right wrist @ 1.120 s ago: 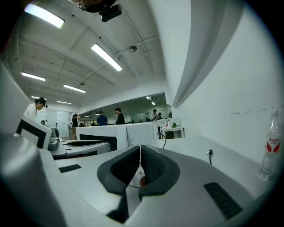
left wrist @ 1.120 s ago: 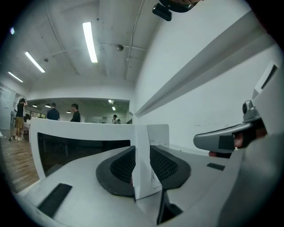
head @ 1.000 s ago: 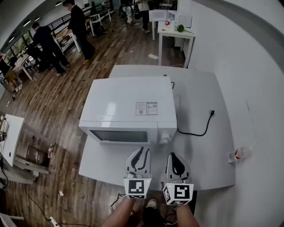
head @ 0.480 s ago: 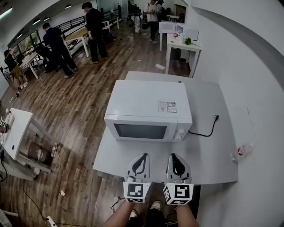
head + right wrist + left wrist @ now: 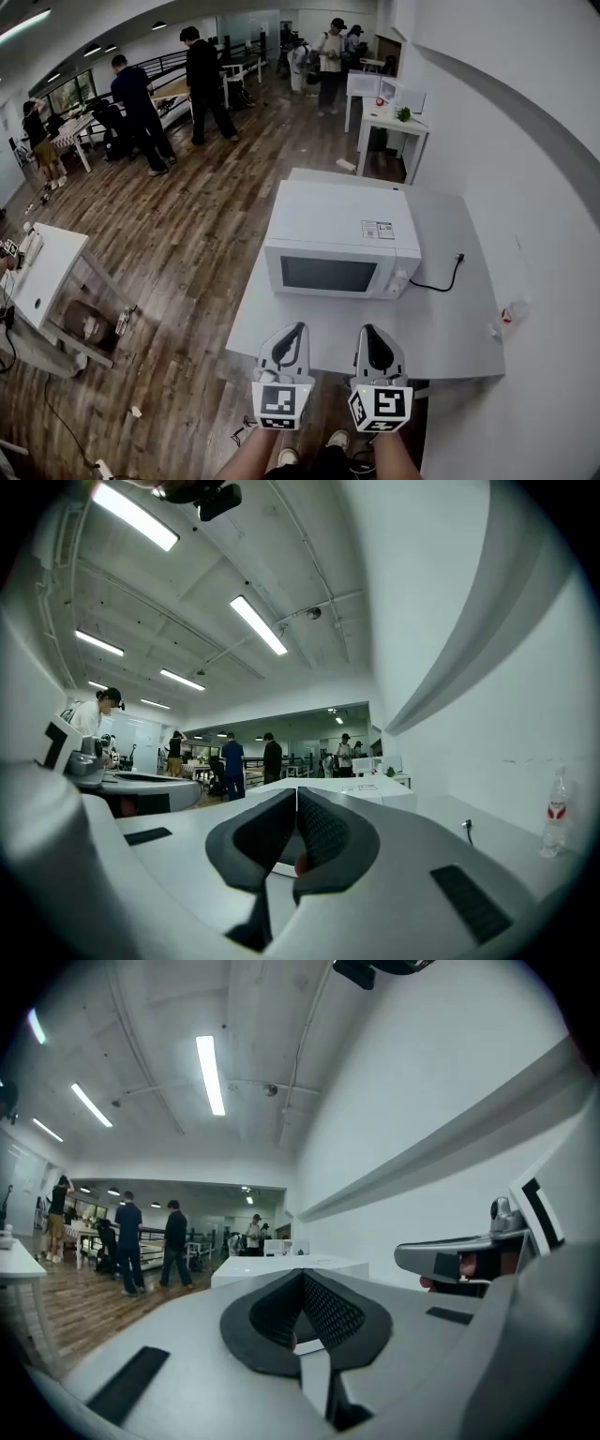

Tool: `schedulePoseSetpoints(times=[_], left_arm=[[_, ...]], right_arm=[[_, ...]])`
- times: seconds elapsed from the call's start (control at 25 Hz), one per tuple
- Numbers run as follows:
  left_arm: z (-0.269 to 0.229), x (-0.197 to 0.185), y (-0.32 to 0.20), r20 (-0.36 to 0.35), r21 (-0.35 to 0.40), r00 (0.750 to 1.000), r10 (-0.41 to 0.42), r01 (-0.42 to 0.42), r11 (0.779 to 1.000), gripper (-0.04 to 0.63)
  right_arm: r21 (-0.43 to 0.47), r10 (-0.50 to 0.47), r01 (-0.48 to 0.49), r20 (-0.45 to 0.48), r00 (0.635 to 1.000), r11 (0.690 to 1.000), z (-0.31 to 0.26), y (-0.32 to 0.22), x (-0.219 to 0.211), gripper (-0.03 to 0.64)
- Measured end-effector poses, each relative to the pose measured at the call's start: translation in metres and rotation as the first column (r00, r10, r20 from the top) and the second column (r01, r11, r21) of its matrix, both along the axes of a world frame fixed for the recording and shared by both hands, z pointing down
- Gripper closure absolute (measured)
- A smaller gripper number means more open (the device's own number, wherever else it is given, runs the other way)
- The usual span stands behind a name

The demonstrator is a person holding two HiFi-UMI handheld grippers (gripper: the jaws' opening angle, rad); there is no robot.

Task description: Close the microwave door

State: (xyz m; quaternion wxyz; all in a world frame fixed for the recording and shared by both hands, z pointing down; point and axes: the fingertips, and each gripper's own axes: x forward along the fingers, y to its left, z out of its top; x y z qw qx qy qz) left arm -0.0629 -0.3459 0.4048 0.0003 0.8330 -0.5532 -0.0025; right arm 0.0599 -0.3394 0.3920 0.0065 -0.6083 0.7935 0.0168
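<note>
Showing microwave (image 5: 342, 225) w/ door (image 5: 328, 274) shut, cord (image 5: 457, 261) partly hidden.

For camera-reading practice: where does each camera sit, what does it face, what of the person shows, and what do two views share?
Head view: on the head, steeply down at the white box-shaped microwave on the grey table; left gripper, right gripper, forearms show.
Left gripper view: on that gripper, level along its shut jaws toward the microwave; right gripper alongside.
Right gripper view: likewise; left gripper alongside.
Shared: head and right gripper views show the clear plastic bottle.
</note>
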Motion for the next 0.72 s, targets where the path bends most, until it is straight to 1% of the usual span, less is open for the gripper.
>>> schedulePoseSetpoints(times=[0.28, 0.52, 0.72], left_arm=[[-0.031, -0.030, 0.032, -0.003, 0.037, 1.000, 0.006, -0.006, 0.999, 0.569], [-0.049, -0.040, 0.050, 0.014, 0.063, 1.000, 0.019, -0.020, 0.998, 0.569], [-0.059, -0.045, 0.062, 0.011, 0.082, 1.000, 0.029, -0.029, 0.996, 0.569]], right_arm=[[0.037, -0.006, 0.006, -0.004, 1.000, 0.999, -0.035, 0.032, -0.029, 0.588], [0.064, -0.007, 0.007, -0.007, 1.000, 0.998, -0.053, 0.051, -0.042, 0.588], [0.083, 0.001, 0.000, -0.012, 1.000, 0.997, -0.062, 0.062, -0.047, 0.589]])
